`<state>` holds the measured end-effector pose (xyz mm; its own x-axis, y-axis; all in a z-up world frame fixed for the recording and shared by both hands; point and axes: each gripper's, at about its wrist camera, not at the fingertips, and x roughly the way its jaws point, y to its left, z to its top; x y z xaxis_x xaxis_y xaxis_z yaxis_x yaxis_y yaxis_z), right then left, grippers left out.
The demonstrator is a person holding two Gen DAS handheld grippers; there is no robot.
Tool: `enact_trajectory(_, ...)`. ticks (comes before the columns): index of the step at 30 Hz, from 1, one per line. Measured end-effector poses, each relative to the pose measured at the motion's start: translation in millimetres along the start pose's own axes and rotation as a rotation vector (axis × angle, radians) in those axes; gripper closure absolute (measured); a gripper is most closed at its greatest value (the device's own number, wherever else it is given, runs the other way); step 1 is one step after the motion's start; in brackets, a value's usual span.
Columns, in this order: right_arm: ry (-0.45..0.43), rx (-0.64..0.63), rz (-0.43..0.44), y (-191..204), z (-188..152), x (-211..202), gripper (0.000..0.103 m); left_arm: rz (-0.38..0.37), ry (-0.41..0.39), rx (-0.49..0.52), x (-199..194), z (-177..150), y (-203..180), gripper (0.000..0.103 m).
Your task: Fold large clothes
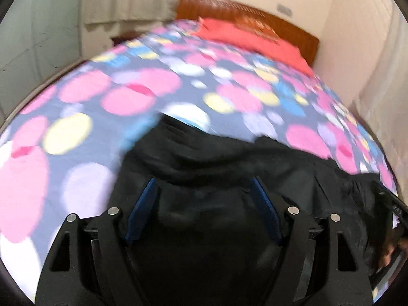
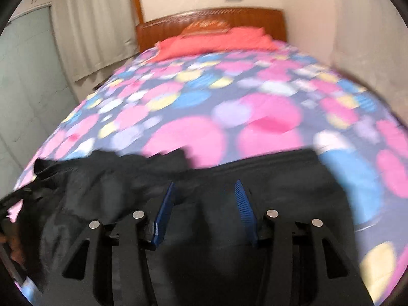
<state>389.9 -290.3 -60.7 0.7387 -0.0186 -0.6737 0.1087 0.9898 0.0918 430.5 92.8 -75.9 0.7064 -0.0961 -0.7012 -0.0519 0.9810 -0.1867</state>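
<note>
Matt black cloth garment (image 1: 204, 158), wooden headboard (image 2: 211, 23)

The bedspread (image 2: 204, 102) was slate blue, scattered with blurred dots in pink, yellow, pale lilac, sky blue and white. The garment (image 1: 216, 158) lying on it was plain black, with no pattern visible. A coral-red pillow (image 2: 214, 42) sat at the far end, against a reddish-brown wooden headboard (image 2: 255, 17). The left tongs (image 1: 205, 181) had black arms, silver rivets and dark blue pads; the right tongs (image 2: 205, 182) matched, their pads a brighter ribbed blue. The curtain (image 2: 94, 25) was off-white, and the walls (image 2: 306, 12) cream.
</note>
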Motion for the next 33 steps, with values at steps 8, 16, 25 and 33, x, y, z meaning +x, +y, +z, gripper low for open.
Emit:
enact_trajectory(8, 0.115, -0.015, -0.109, -41, -14, 40, 0.054, 0.102, 0.138, -0.034, 43, -10, 36, 0.027)
enact_trajectory(16, 0.11, 0.027, -0.105, -51, -34, 67, 0.048, 0.13, 0.145, -0.024, 66, -20, 38, 0.015)
enact_trajectory(25, 0.098, 0.045, -0.101, -52, -33, 67, 0.046, 0.142, 0.139, -0.023, 70, -19, 37, 0.013)
enact_trajectory(33, 0.077, 0.139, -0.077, -66, -30, -2, 0.04, 0.075, 0.106, -0.128, -6, -18, 57, 0.013)
